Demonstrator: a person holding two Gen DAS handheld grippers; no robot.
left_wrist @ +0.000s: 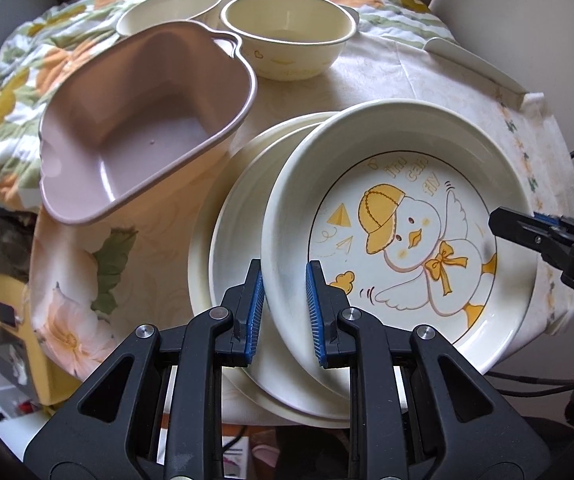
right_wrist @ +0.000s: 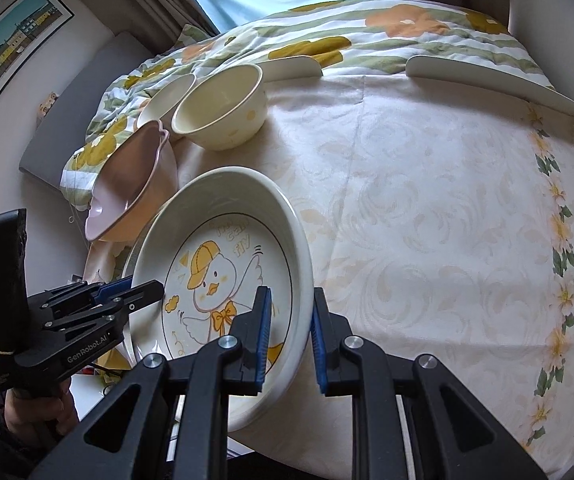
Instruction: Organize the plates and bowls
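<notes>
Duck plate (left_wrist: 403,236): cream, printed duck in a yellow cap, tilted, its 9 o'clock side lying over a plain plate (left_wrist: 231,232) beneath; both sit at the near edge of the table (right_wrist: 427,208), which carries a cream floral cloth. Left gripper (left_wrist: 285,312): fingers apart, straddling the duck plate's rim at 7 o'clock, one blue pad outside and one inside; whether either pad touches the rim cannot be told. Right gripper (right_wrist: 289,334): fingers likewise apart, set either side of the opposite rim at about 4 o'clock, contact uncertain. Pink bowl (left_wrist: 143,128): squarish with eared handles, at 10 o'clock of the plates, tipped and overhanging the table's left edge. Two cream bowls (left_wrist: 289,32), (left_wrist: 167,10): side by side at 12 o'clock, near the far edge, a flowered quilt (right_wrist: 367,36) behind them. Judged step: stacking the duck plate squarely onto the plain plate. Risks: with both pairs of fingers open, the tilted plate has no sure hold and could slide off the lower plate toward the near edge and fall; closing one gripper alone could lever the plate and drag the plain plate with it; a sideways nudge could strike the pink bowl, which looks poorly balanced.
</notes>
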